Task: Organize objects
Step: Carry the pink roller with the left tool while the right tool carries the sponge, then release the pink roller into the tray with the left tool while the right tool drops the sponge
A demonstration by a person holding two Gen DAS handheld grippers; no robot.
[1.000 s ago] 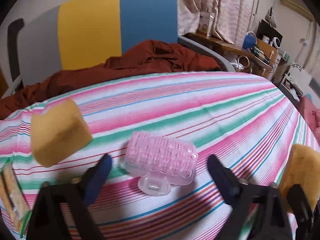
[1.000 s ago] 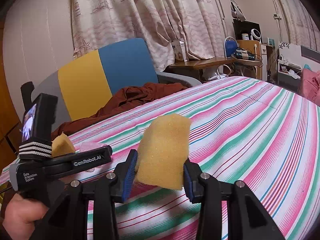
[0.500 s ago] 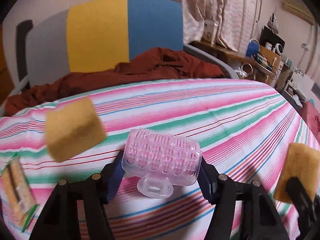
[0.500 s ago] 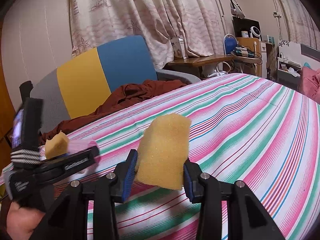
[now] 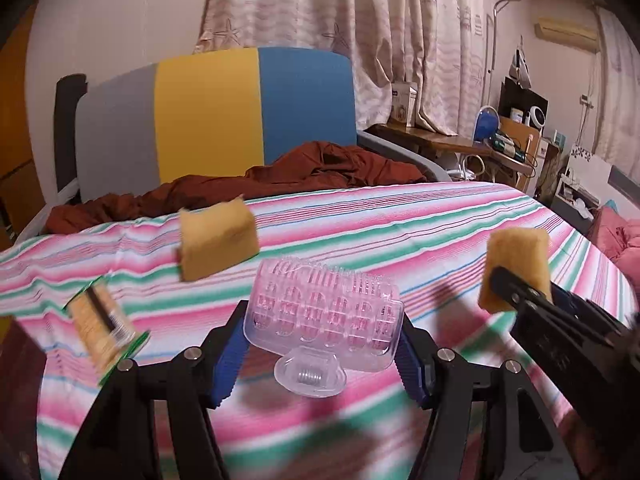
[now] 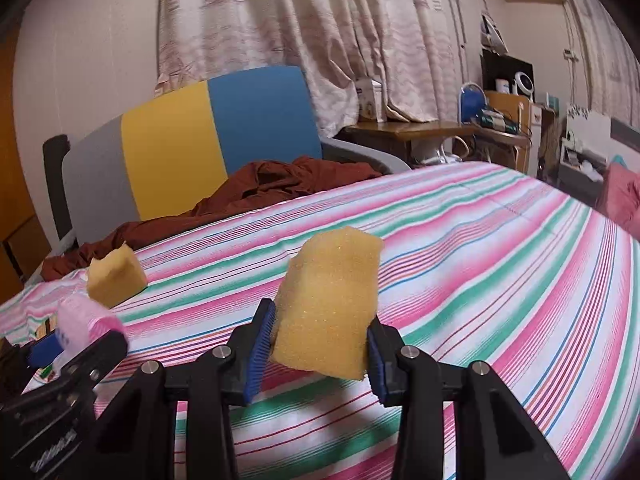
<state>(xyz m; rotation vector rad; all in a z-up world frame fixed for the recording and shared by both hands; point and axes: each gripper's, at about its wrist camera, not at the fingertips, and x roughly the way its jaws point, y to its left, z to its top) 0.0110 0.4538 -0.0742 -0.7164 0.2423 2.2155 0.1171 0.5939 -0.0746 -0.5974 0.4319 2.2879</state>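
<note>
A second ago the left gripper (image 5: 322, 354) stood with its jaws wide on either side of the pink plastic roller case (image 5: 323, 326), which lay on the striped bedspread (image 5: 420, 224); now the blue pads are clamped on the two ends of the case and it rides between them, apparently lifted clear of the cloth, though the blur beneath it makes that hard to be sure of. The view from that hand has swung, so the loose yellow sponge (image 5: 218, 238) that was near on the left now lies farther off, up towards the rust-brown blanket (image 5: 280, 178), and the green-edged packet (image 5: 102, 330) shows more fully at the near left. The right gripper (image 6: 320, 354) has hardly changed: its jaws are pinched on a second yellow sponge (image 6: 330, 306), held upright above the stripes just as before. From that side the left gripper has drawn off to the near left corner, the pink case a smear at its tip, with the loose sponge resting beyond it by the blanket. Behind stands the grey, yellow and blue chair back (image 6: 192, 144).
</note>
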